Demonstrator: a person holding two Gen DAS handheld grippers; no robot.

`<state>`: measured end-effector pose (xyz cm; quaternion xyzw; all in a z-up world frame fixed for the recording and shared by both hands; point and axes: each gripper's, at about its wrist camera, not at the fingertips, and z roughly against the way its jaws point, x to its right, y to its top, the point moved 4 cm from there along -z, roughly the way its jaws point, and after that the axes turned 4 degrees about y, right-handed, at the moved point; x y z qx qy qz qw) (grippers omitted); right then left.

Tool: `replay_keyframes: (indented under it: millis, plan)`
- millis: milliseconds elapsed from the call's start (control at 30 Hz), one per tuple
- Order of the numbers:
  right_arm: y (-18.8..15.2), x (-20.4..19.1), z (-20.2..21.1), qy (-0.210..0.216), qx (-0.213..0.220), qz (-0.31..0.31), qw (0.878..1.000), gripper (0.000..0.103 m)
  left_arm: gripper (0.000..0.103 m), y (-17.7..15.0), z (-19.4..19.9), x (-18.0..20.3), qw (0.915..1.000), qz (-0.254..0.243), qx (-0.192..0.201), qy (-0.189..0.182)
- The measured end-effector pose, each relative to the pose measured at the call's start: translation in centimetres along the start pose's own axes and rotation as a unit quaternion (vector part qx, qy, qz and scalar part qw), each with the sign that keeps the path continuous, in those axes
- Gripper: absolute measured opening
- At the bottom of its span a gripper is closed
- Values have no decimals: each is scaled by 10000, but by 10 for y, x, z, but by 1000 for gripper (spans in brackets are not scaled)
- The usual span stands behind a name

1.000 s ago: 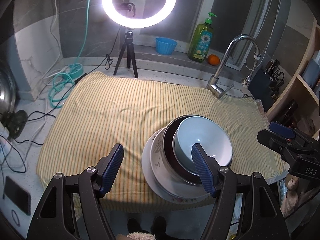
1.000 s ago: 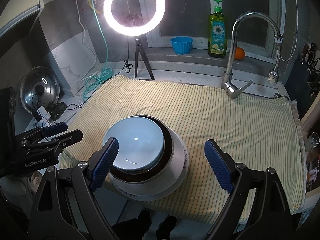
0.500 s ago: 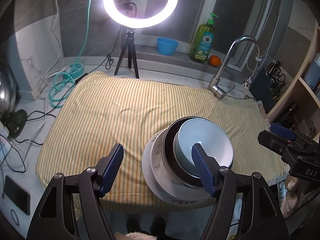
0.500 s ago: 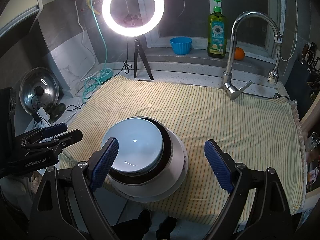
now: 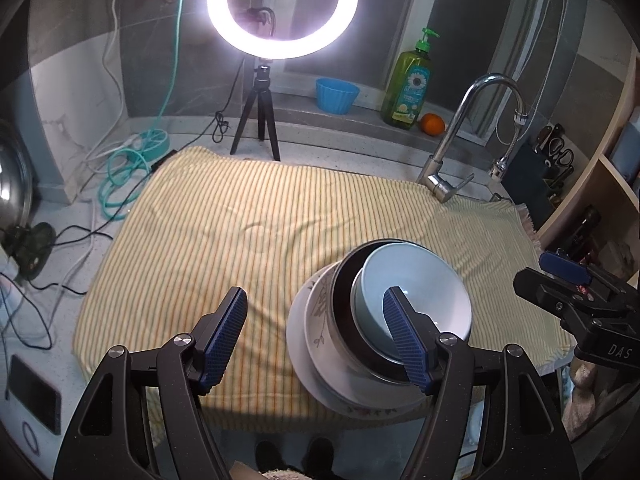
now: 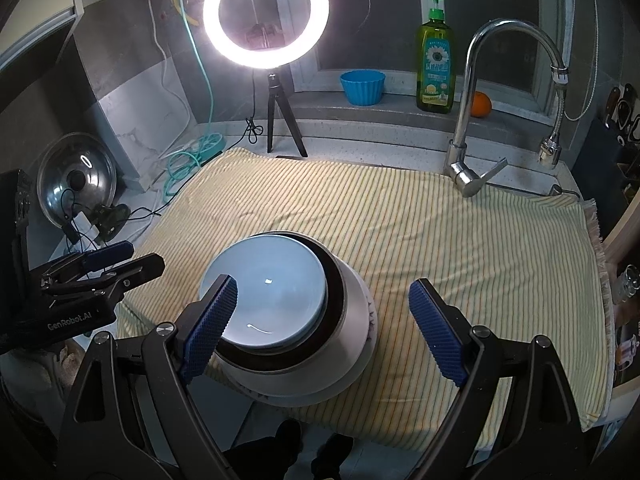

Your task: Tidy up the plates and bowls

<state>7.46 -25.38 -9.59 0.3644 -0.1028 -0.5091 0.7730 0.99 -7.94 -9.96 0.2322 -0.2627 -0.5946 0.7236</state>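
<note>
A stack of dishes stands near the front edge of the yellow striped cloth (image 5: pixel 248 216) (image 6: pixel 440 248). A pale blue bowl (image 5: pixel 416 296) (image 6: pixel 268 300) nests in a dark-lined bowl (image 5: pixel 344 312) (image 6: pixel 336 312), which sits on white floral plates (image 5: pixel 304 340) (image 6: pixel 368 340). My left gripper (image 5: pixel 316 338) hovers open above the cloth, its right pad in front of the blue bowl. My right gripper (image 6: pixel 324 326) is open and held over the stack, nothing between its pads. Each gripper shows at the edge of the other's view: the right gripper (image 5: pixel 576 292), the left gripper (image 6: pixel 88 272).
A ring light on a tripod (image 5: pixel 260 120) (image 6: pixel 280 120) stands behind the cloth. On the back ledge are a blue cup (image 5: pixel 337 94), a green soap bottle (image 5: pixel 410 84) and an orange (image 5: pixel 433 124). A faucet (image 6: pixel 472 140) rises at right; cables and a metal lid (image 6: pixel 76 184) lie at left.
</note>
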Motion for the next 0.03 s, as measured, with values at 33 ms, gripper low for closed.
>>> replay_keyframes:
  millis: [33]
  plan:
    - [0,1,-1,-6,-6,3,10000,90,74,1,-1,-2,10000,30,1,-5]
